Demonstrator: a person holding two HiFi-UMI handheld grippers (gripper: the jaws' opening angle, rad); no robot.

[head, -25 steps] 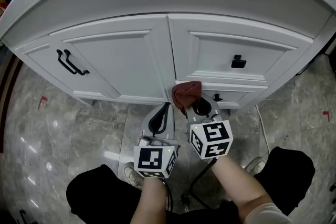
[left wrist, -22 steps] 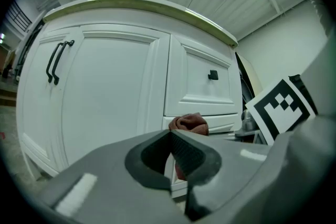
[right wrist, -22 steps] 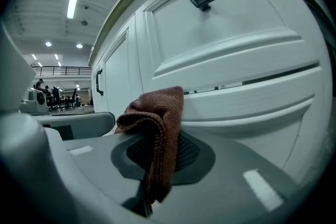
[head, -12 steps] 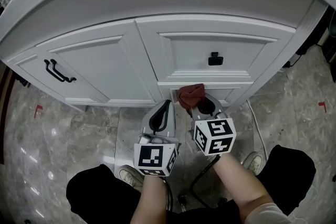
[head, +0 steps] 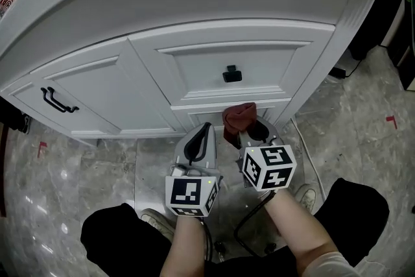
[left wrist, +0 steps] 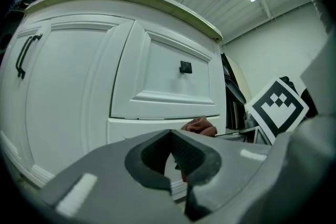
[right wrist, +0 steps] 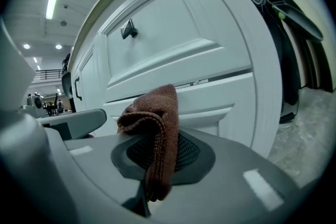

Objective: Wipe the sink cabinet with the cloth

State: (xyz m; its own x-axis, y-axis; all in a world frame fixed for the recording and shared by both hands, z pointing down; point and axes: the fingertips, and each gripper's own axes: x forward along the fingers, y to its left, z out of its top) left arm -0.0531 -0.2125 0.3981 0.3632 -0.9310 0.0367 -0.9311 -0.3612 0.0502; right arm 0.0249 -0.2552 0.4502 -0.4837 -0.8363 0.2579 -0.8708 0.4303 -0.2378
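Cloth [head: 238, 117]: reddish-brown, coarse-woven with a stitched hem; bunched into a soft wad, one fold hanging down through the jaws.
Cloth, location: directly below the black square knob [head: 231, 74], at the top edge of the lower drawer front; actual contact with the panel cannot be confirmed.
Sink cabinet [head: 130, 91]: white, panelled fronts; the knob sits on the upper drawer, a black bar handle [head: 58, 100] on the door far left of the knob.
Right hand-held gripper [head: 245, 131]: pinching the cloth [right wrist: 157, 128], jaws clamped on its lower fold, wad spilling over the tips; below the knob, tips pointed at the cabinet front.
Left hand-held gripper [head: 206, 128]: jaws pressed together at the tips [left wrist: 171, 131], nothing between them; below and slightly left of the knob, just beside the right one, short of the cabinet.
Forearms: both bare, reaching up from the lower edge of the head view, roughly parallel, marker cubes uppermost.
Floor [head: 97, 172]: grey marbled tile, below the knob and under both tools.
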